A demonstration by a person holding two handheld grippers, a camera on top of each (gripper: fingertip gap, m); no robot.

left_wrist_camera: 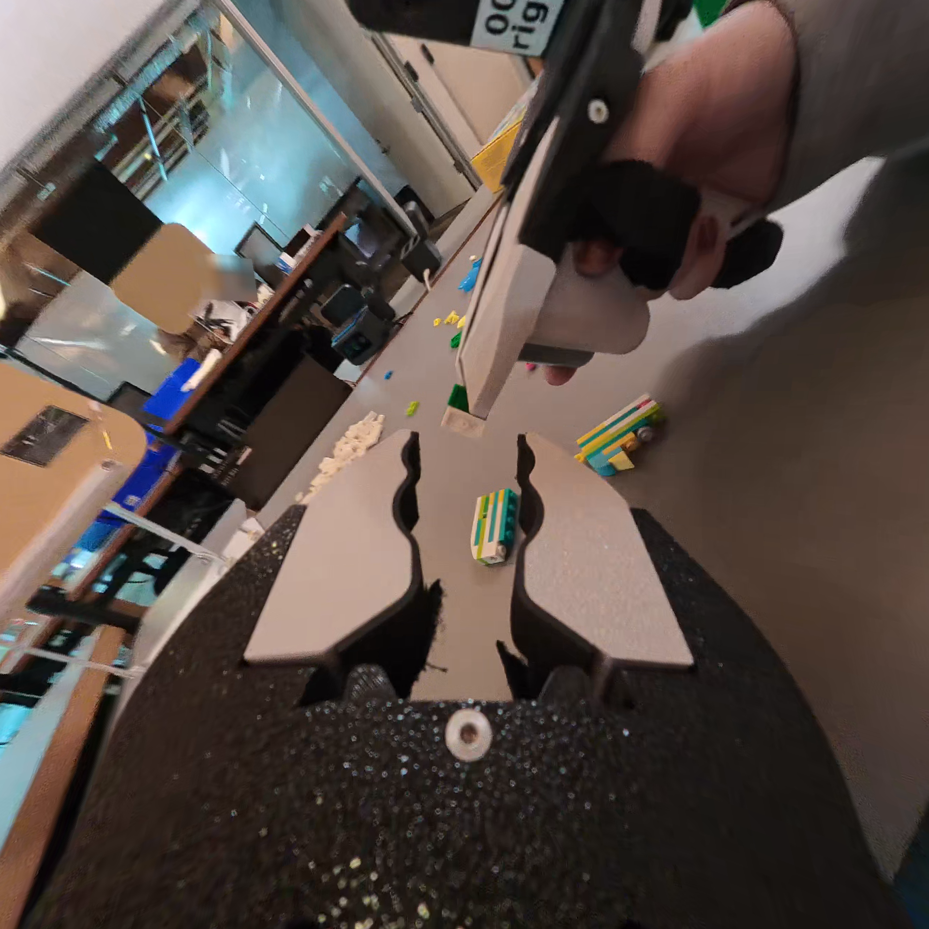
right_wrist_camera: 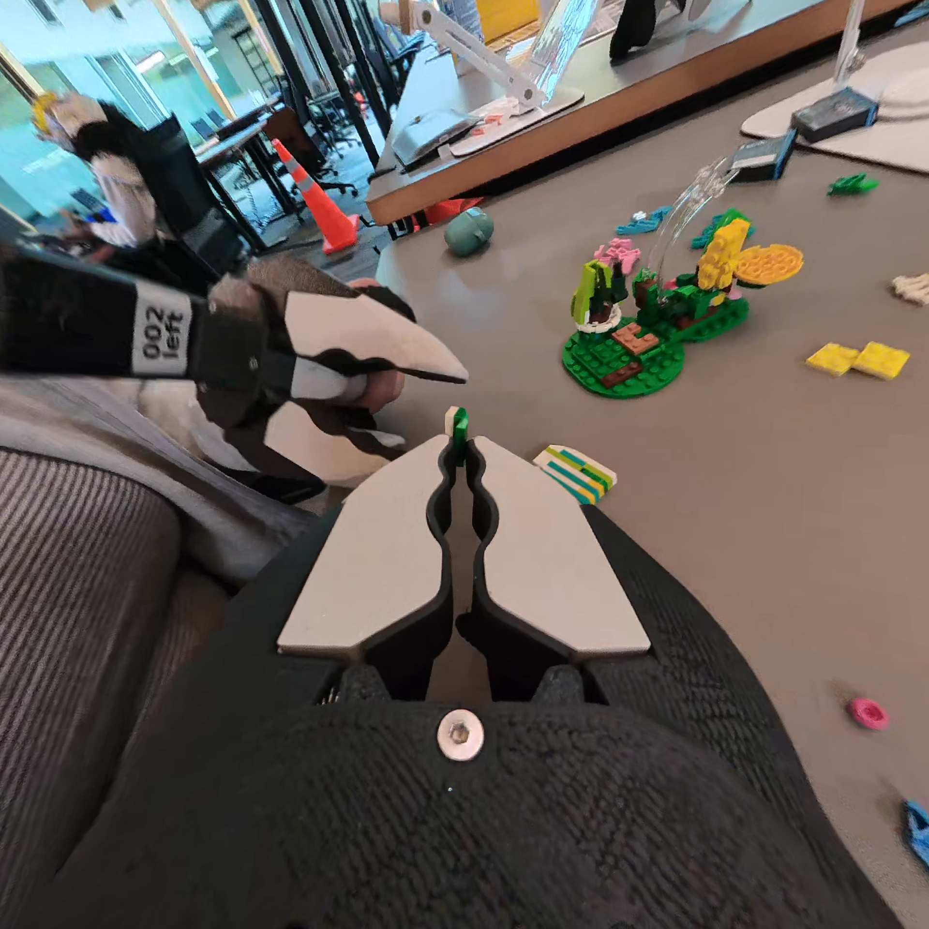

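My right gripper (right_wrist_camera: pixel 460 442) is shut on a small green-and-white brick piece (right_wrist_camera: pixel 457 425), which stands up out of its fingertips. In the left wrist view the same gripper (left_wrist_camera: pixel 475 409) comes down from above with that piece (left_wrist_camera: pixel 461 421) at its tip, just over the grey table (left_wrist_camera: pixel 729 502). My left gripper (left_wrist_camera: pixel 468 440) is open and holds nothing. A striped white, teal, green and yellow brick block (left_wrist_camera: pixel 493 528) lies on the table between its fingers, close to the right finger and not gripped. The right wrist view shows the left gripper (right_wrist_camera: pixel 432 409) open and the block (right_wrist_camera: pixel 577 473) lying flat.
A green brick garden model (right_wrist_camera: pixel 648 347) stands farther right, with yellow plates (right_wrist_camera: pixel 859 359) and a pink round piece (right_wrist_camera: pixel 867 714) nearby. A second striped build (left_wrist_camera: pixel 621 437) and a pile of white pieces (left_wrist_camera: pixel 347 452) lie on the table. A person's sleeve (left_wrist_camera: pixel 829 75) reaches in. My left and right fingertips are right by each other.
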